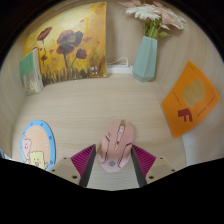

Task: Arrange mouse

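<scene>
The mouse (117, 145) sits right between the two fingers of the gripper (117, 160), low on the pale wooden table (110, 100). The pink pads (84, 158) flank its sides, and they look pressed against the shell, so I judge it pinched. It's a small, light, rigid plastic body, pinkish with a smooth curved top, likely slippery there. The flat flanks near the middle are the place to hold it, not the rounded back or the buttons. Beyond it stand a flower painting (72, 45), a vase of flowers (146, 55), an orange card (190, 98) and a round blue coaster (38, 143).
</scene>
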`<state>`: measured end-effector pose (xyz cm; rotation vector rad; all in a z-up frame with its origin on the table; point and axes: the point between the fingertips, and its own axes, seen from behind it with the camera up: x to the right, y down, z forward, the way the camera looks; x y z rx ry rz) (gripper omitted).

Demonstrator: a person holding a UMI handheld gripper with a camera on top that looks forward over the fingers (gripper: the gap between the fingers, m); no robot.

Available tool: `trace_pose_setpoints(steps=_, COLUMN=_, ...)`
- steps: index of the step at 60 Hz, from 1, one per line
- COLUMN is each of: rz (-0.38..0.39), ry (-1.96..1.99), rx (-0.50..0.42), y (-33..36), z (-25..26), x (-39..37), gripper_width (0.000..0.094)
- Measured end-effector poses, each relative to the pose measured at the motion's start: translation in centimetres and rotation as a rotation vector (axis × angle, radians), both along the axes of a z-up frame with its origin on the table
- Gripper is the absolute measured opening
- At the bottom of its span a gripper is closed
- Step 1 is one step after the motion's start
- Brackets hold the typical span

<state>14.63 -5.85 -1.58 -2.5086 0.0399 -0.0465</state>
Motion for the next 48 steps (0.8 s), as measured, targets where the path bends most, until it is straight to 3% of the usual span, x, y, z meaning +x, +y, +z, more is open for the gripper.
trace_pose_setpoints(steps=18, rz=0.035, ry=0.001, rx=-0.020, y=3.2, z=-0.2, x=-1.1, gripper_width=0.0653)
trace_pose_setpoints(steps=24, rz=0.040, ry=-0.003, rx=-0.010, y=3.6, z=-0.3, x=-1.5, gripper_width=0.0542)
trace_pose_setpoints(steps=28, rz=0.042, ry=-0.017, rx=-0.004, y=3.8, z=-0.2, x=-1.6, gripper_width=0.0517)
trace_pose_setpoints(steps=39, rz=-0.013, ry=-0.035, rx=-0.035, y=3.5, z=0.0, x=-1.7, gripper_width=0.0377)
trace_pose_setpoints(steps=43, rz=-0.028, ry=-0.019, rx=-0.040, y=3.6, z=1.3, x=-2.7, gripper_width=0.0374)
trace_pose_setpoints(steps=48, rz=-0.044, ry=-0.035, rx=0.033, y=4.9, z=6.1, x=-4.0, gripper_width=0.0376)
